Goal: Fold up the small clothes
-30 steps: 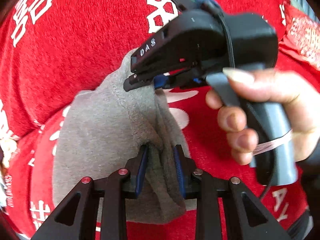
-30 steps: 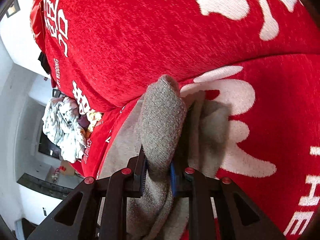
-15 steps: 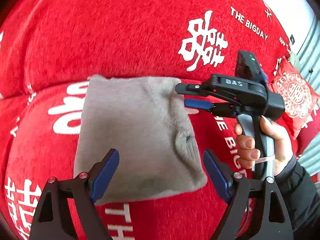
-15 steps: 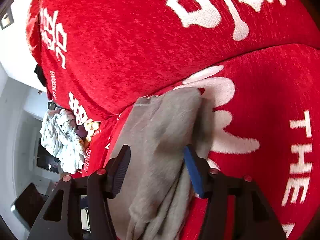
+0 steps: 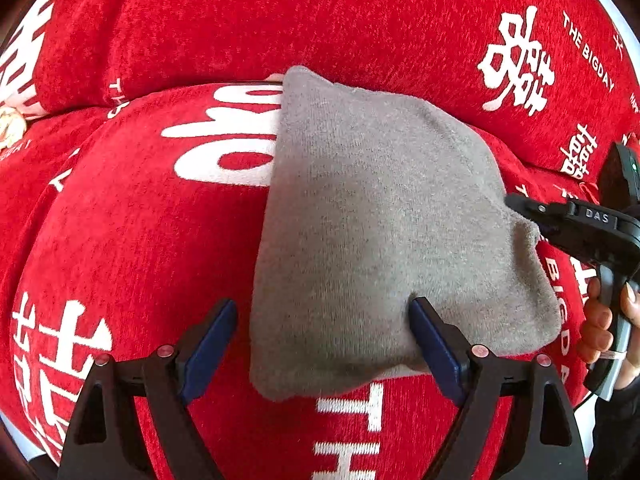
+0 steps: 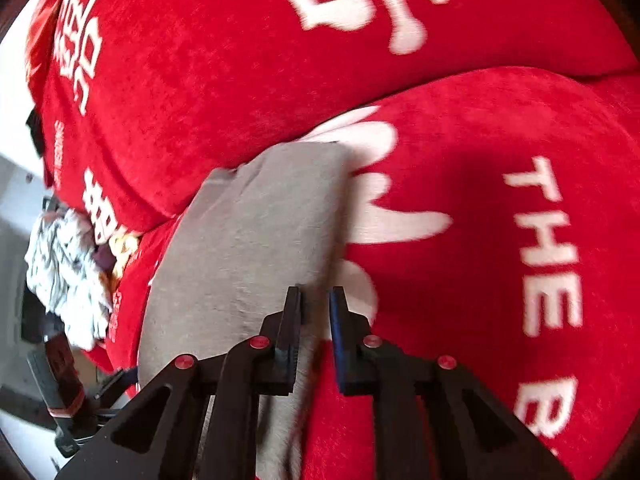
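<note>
A small grey knit garment [image 5: 380, 220] lies folded flat on the red sofa seat [image 5: 132, 240]. My left gripper [image 5: 324, 320] is open, its jaws wide apart over the garment's near edge, the right finger [image 5: 432, 340] touching the cloth. My right gripper [image 6: 316, 304] hovers at the garment's right edge [image 6: 248, 240], jaws nearly together with a narrow gap and nothing between them. It also shows in the left wrist view [image 5: 572, 224], at the garment's right corner.
The red sofa backrest [image 5: 320, 20] with white lettering rises right behind the garment. A pile of white and patterned clothes [image 6: 64, 272] lies further along the sofa. A red cushion [image 5: 580, 160] sits at the far right.
Both grippers let go of the garment, which now lies flat. My left gripper opened wide and pulled back. My right gripper opened, then closed nearly together at the garment's edge.
</note>
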The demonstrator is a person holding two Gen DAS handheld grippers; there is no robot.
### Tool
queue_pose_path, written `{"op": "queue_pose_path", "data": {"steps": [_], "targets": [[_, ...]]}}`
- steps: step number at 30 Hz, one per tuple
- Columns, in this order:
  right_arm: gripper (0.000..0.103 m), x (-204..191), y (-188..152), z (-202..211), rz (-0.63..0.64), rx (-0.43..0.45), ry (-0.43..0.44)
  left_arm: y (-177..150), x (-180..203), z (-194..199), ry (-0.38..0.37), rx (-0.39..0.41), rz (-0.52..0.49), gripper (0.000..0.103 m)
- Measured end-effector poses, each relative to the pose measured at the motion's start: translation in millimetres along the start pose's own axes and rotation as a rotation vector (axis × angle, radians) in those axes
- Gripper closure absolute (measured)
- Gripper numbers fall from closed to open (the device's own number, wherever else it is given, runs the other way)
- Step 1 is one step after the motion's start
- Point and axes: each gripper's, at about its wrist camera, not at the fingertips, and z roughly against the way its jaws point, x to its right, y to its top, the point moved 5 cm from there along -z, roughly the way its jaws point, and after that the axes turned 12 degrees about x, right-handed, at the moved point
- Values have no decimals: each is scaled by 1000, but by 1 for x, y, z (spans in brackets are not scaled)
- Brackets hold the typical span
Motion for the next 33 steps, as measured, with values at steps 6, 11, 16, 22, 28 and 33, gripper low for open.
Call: {"op": "queue_pose_path", "data": {"steps": [6, 11, 16, 22, 28, 33], "targets": [[78, -50, -6, 54, 93, 114, 105, 15, 4, 26, 14, 88, -36, 15], [21, -102, -31, 41, 153, 85, 231, 19, -9, 15, 82, 76, 22, 15], [38, -71, -49, 7, 13, -4, 209, 9, -22, 7, 68, 34, 42, 15], [52, -67, -53, 30, 44, 22, 144, 12, -18, 25, 50, 64, 1, 15], [30, -123, -80, 56, 209, 45, 242, 17, -35, 32, 79, 79, 51, 15], [30, -94, -100, 28, 185, -10, 72, 5, -33, 18, 110, 49, -20, 15]]}}
